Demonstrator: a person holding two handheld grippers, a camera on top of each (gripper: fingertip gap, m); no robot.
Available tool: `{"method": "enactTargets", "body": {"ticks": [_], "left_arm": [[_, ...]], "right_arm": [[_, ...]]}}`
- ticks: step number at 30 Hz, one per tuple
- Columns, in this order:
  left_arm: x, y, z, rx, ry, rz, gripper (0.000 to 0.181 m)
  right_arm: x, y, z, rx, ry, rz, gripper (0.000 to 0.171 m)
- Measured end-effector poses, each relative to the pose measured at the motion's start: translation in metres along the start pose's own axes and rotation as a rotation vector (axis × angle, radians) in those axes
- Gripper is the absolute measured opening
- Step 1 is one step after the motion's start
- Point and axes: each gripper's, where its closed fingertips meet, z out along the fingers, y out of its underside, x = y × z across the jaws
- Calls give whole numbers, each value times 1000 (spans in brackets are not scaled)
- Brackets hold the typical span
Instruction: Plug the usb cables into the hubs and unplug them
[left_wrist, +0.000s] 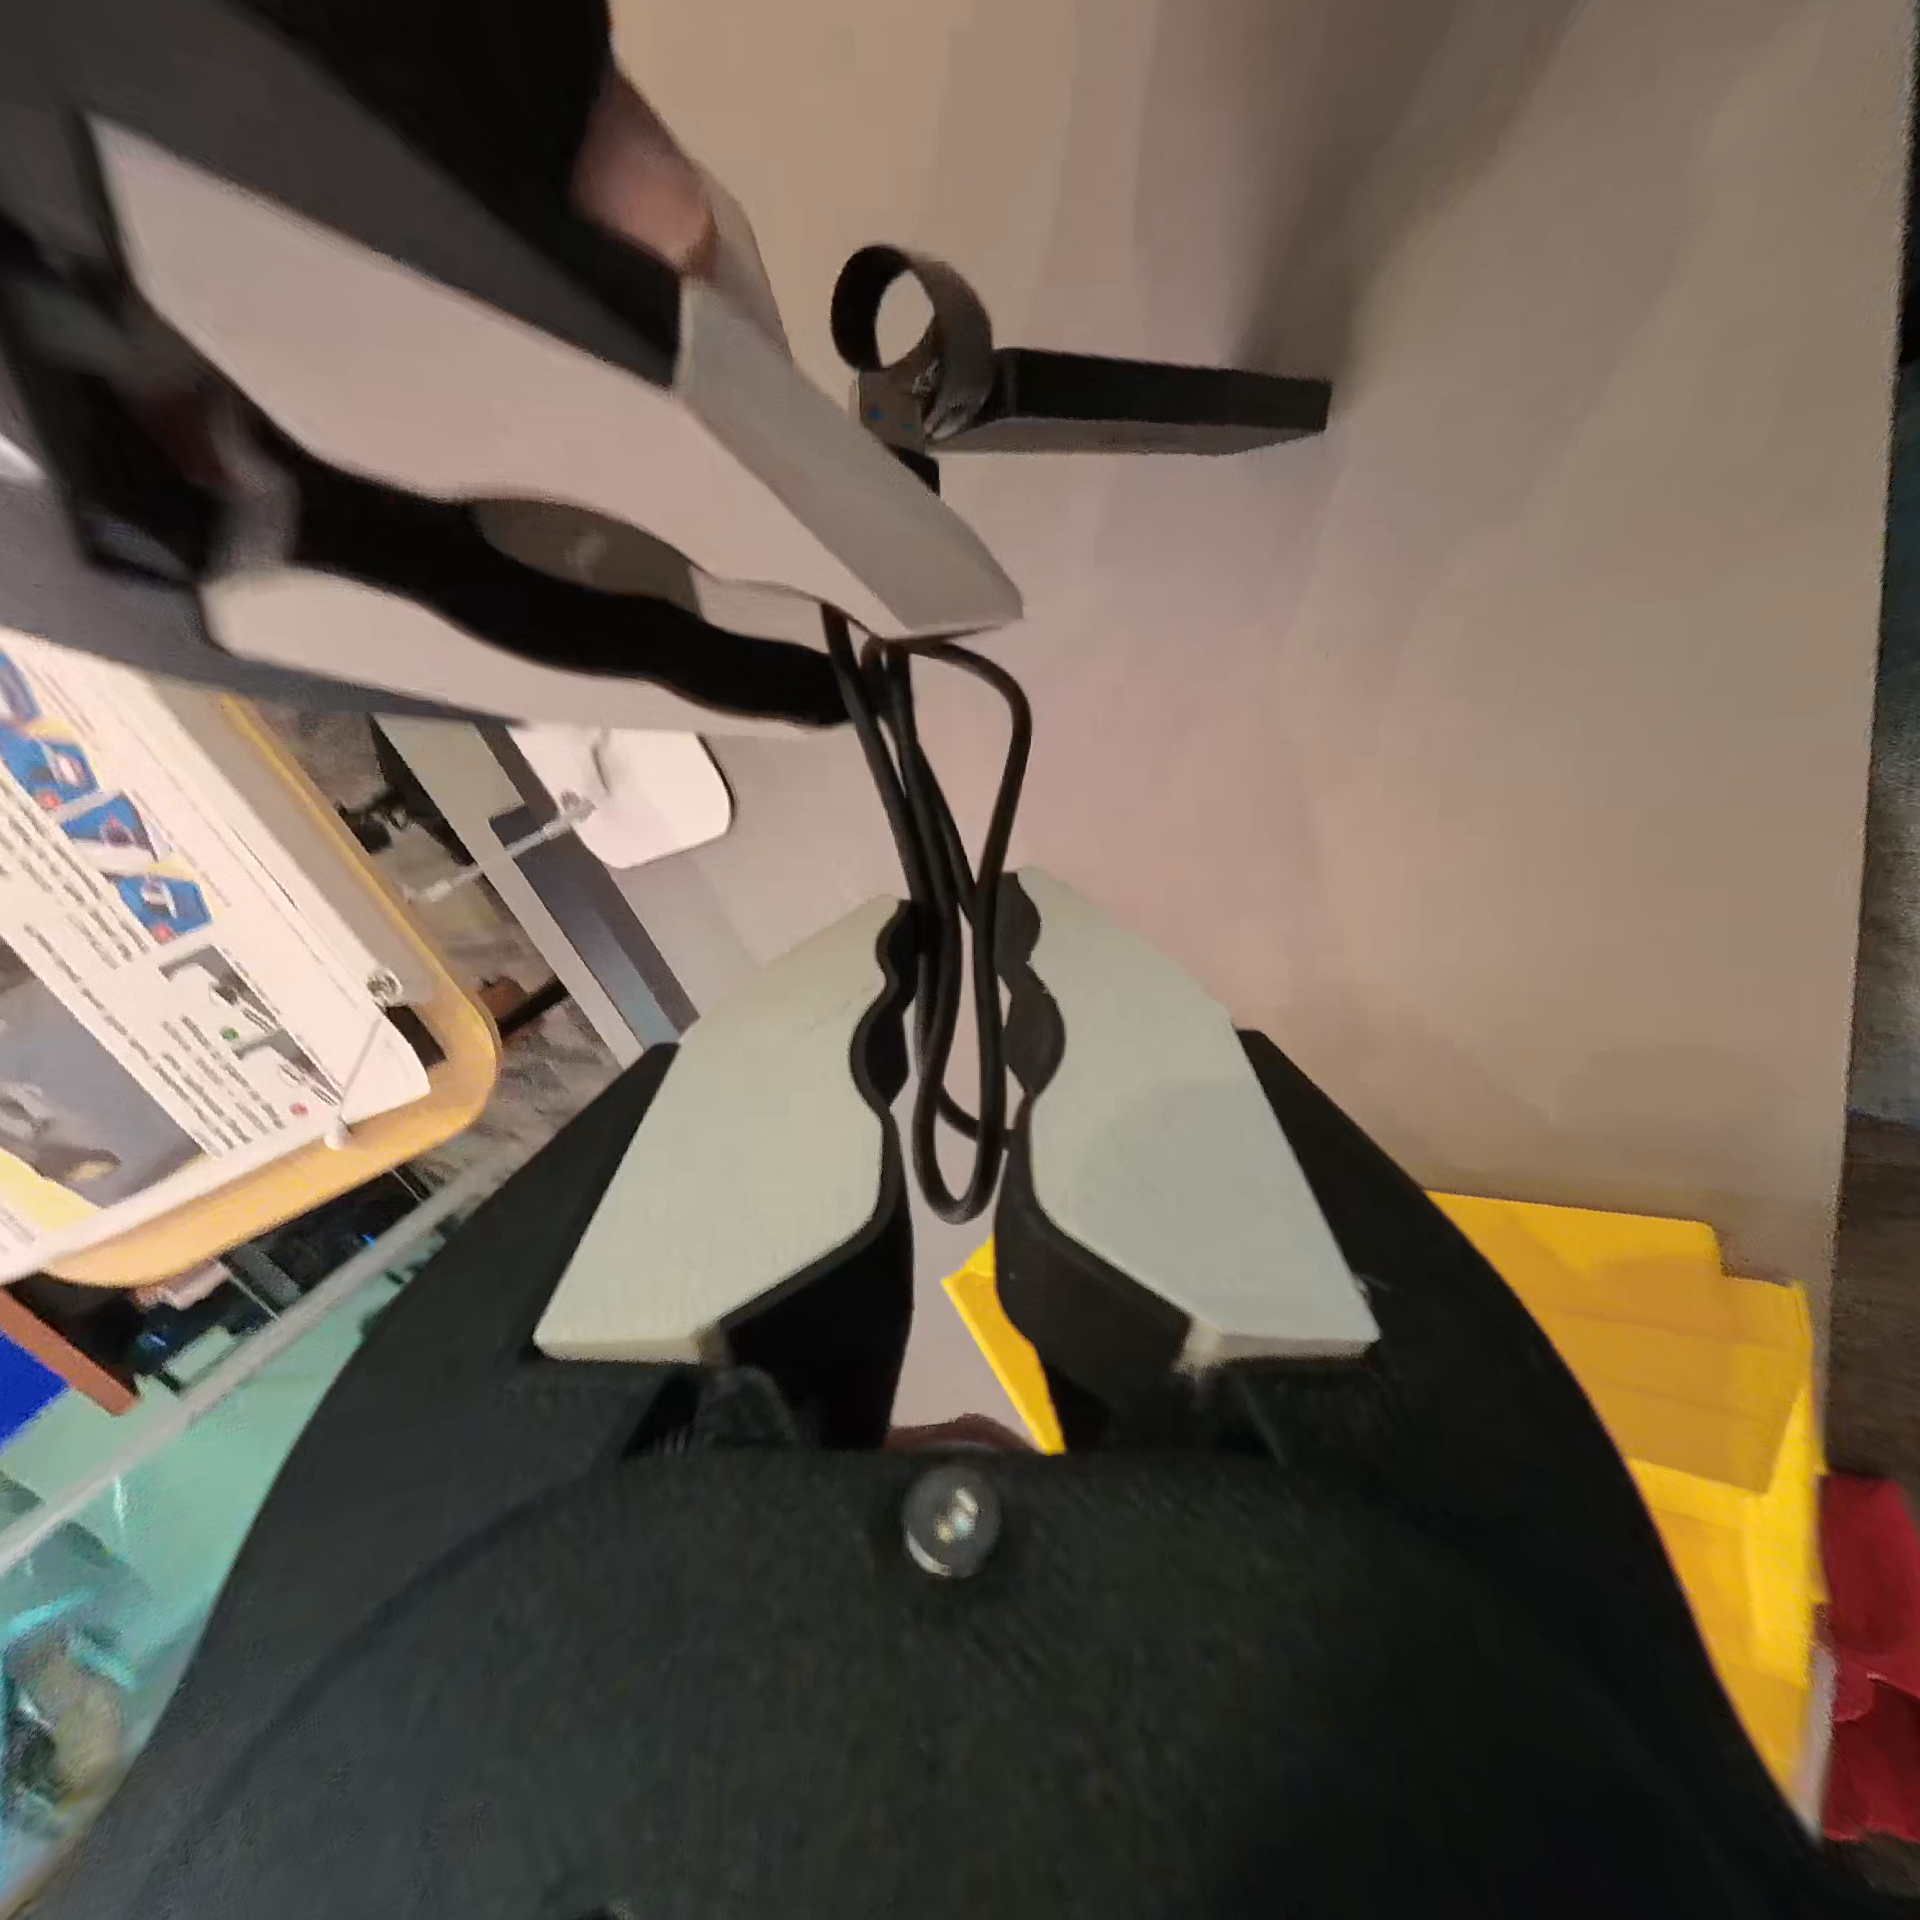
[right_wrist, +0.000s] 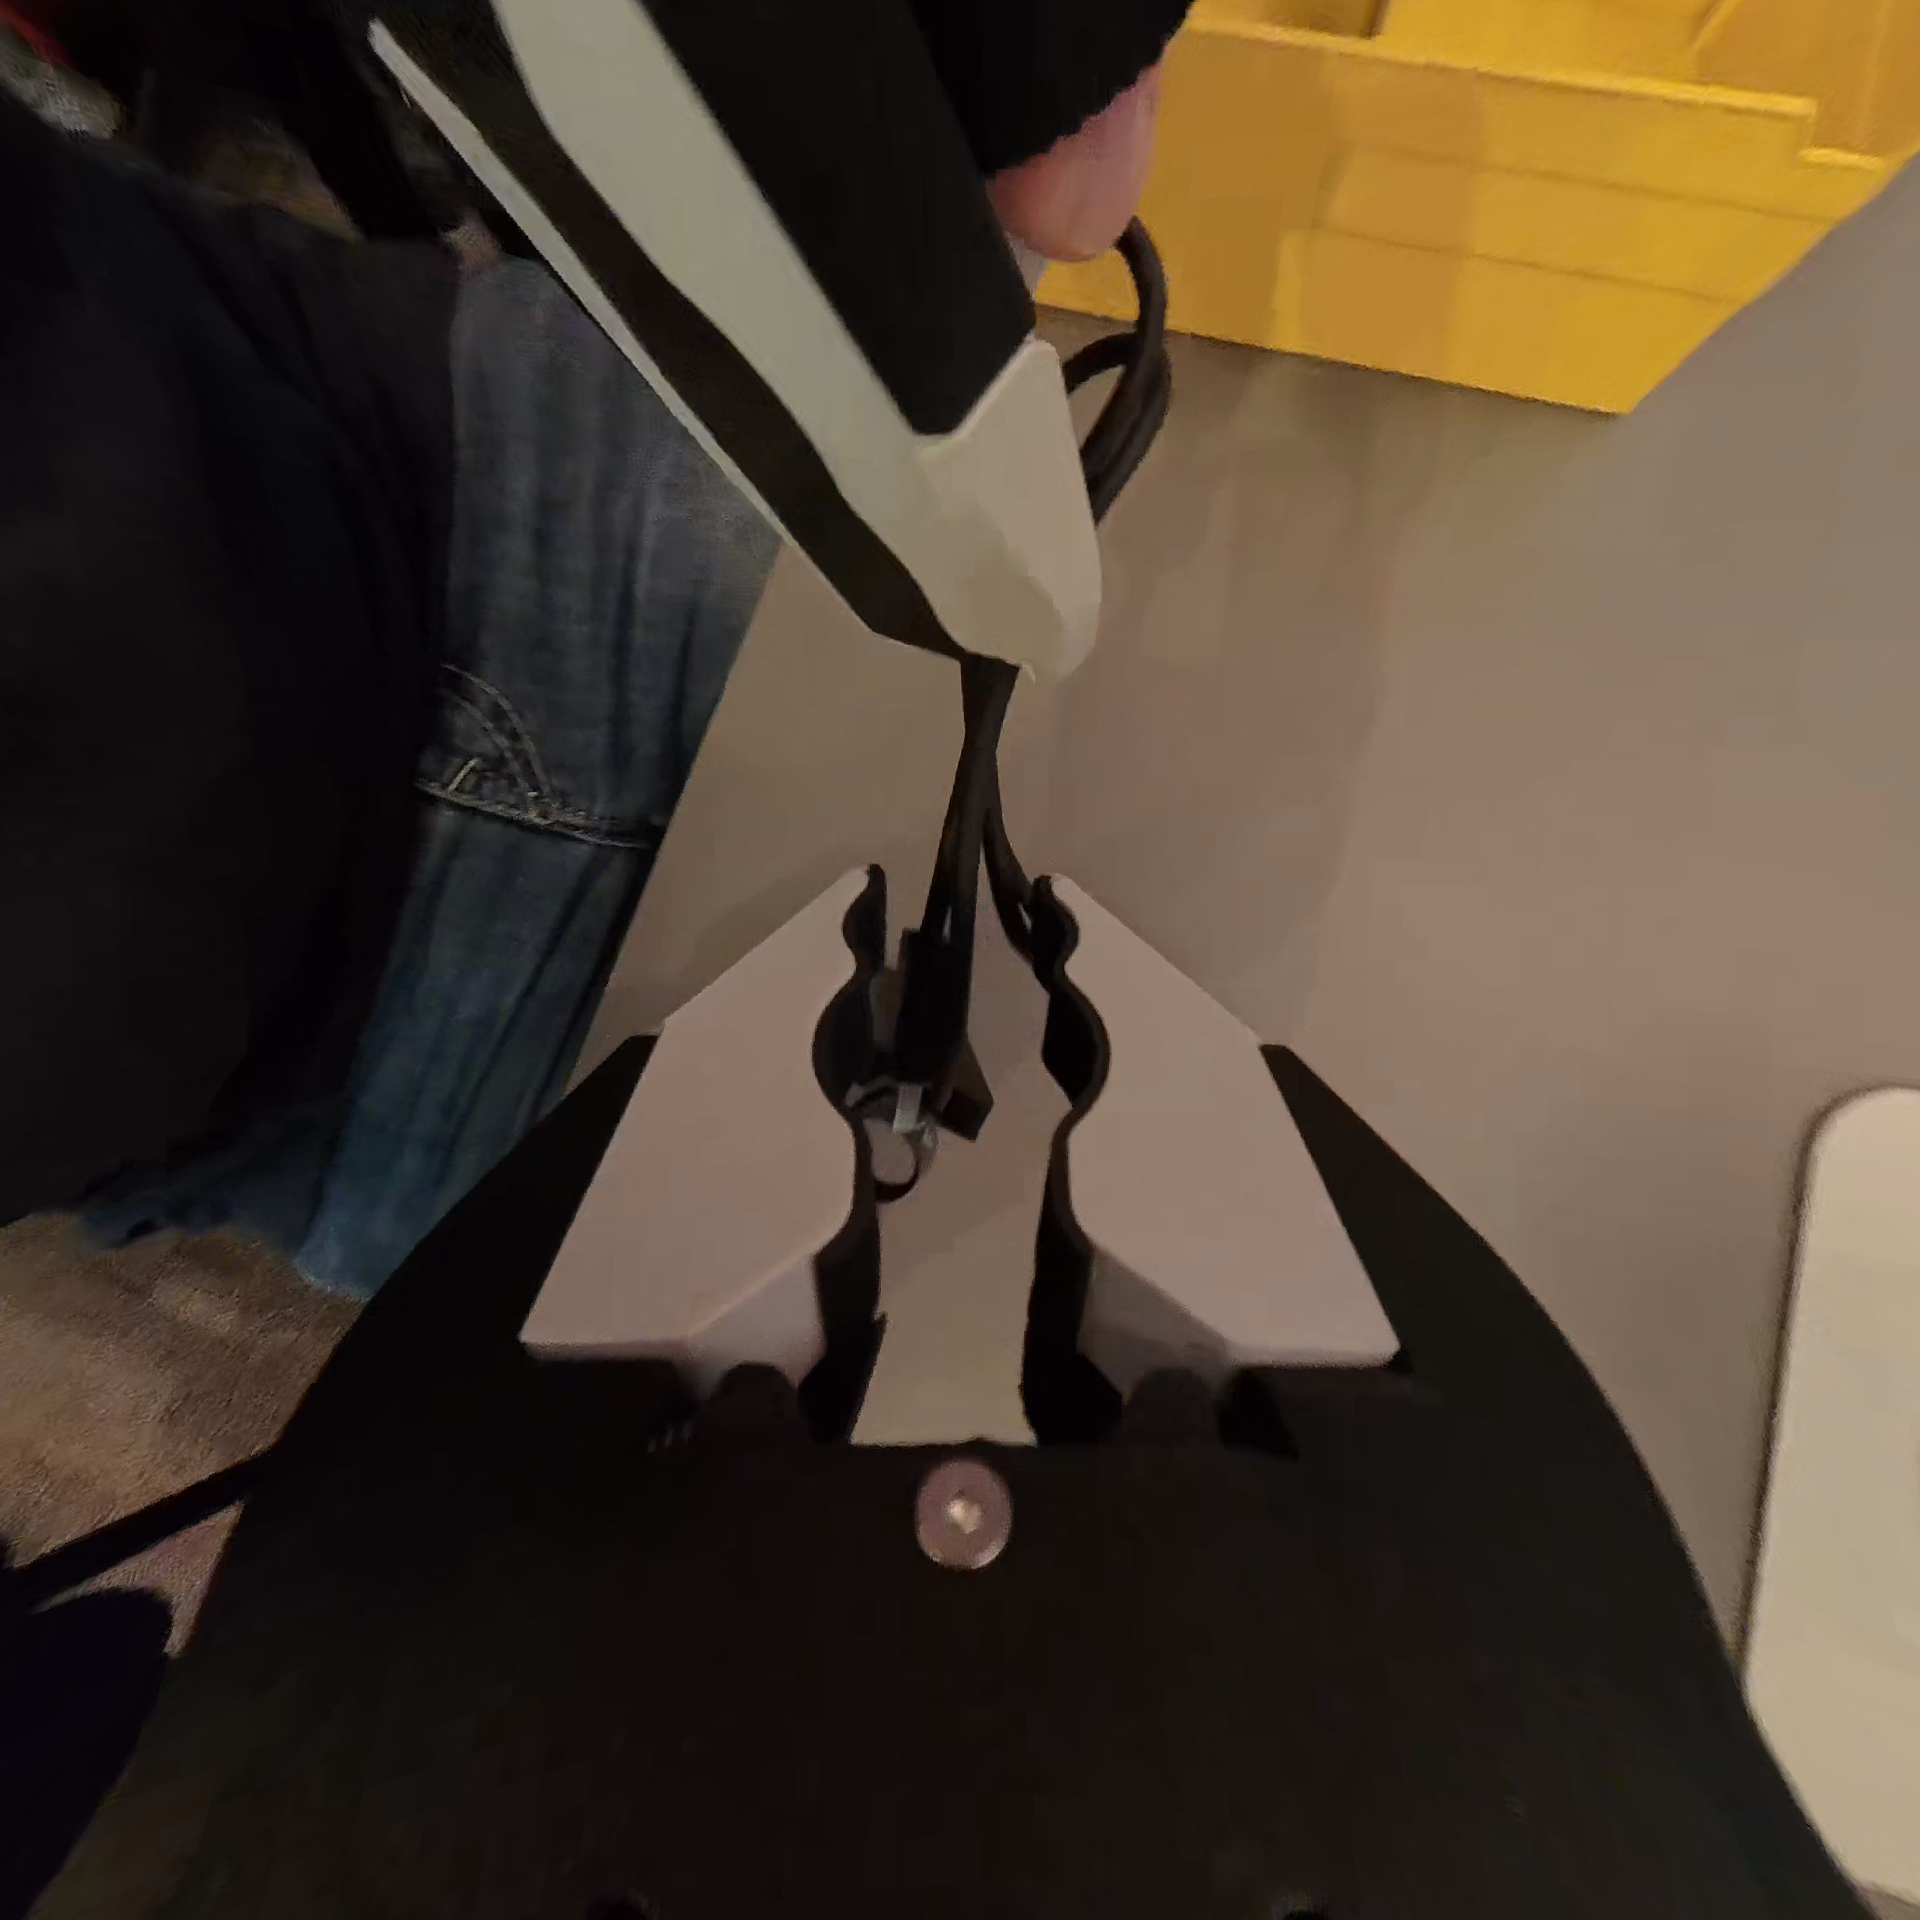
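A black USB hub (left_wrist: 1143, 410) with a looped strap (left_wrist: 894, 312) and a blue-tongued plug (left_wrist: 888, 410) hangs in the air above the grey table (left_wrist: 1403, 831). Its black cable (left_wrist: 935, 810) runs in a folded bundle between both grippers. My left gripper (left_wrist: 958, 899) is shut on the lower loops of the bundle; it also shows in the right wrist view (right_wrist: 1029, 623), coming from the top. My right gripper (right_wrist: 956, 888) is closed around the cable (right_wrist: 971, 769) near the hub end (right_wrist: 925, 1049). In the left wrist view it (left_wrist: 935, 613) reaches in from the upper left and hides part of the cable.
Yellow bins (left_wrist: 1610, 1403) (right_wrist: 1507, 208) stand at the table's edge. A white device (left_wrist: 644, 790) (right_wrist: 1849, 1455) lies on the table. A printed sheet on a wood-rimmed board (left_wrist: 208, 935) is at the left. A person's jeans (right_wrist: 540, 727) are beside the table. The tips of one gripper are about 4 cm away from the tips of the other.
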Motion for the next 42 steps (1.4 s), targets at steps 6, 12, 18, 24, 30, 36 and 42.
{"method": "enactTargets", "body": {"ticks": [6,12,18,24,30,36,42], "left_arm": [[11,25,12,37,22,-309,13],[30,36,17,92,46,-507,10],[44,36,27,119,61,-568,10],[57,31,40,182,129,-714,10],[87,31,66,207,208,-894,10],[99,26,74,232,213,-931,10],[102,22,77,272,209,-962,10]], "right_arm": [[19,3,-26,18,306,-25,52],[14,32,-20,130,319,148,59],[4,44,7,180,287,181,46],[9,42,13,164,355,165,58],[9,57,38,93,326,163,55],[18,64,63,65,302,196,32],[17,67,76,11,273,171,27]]}}
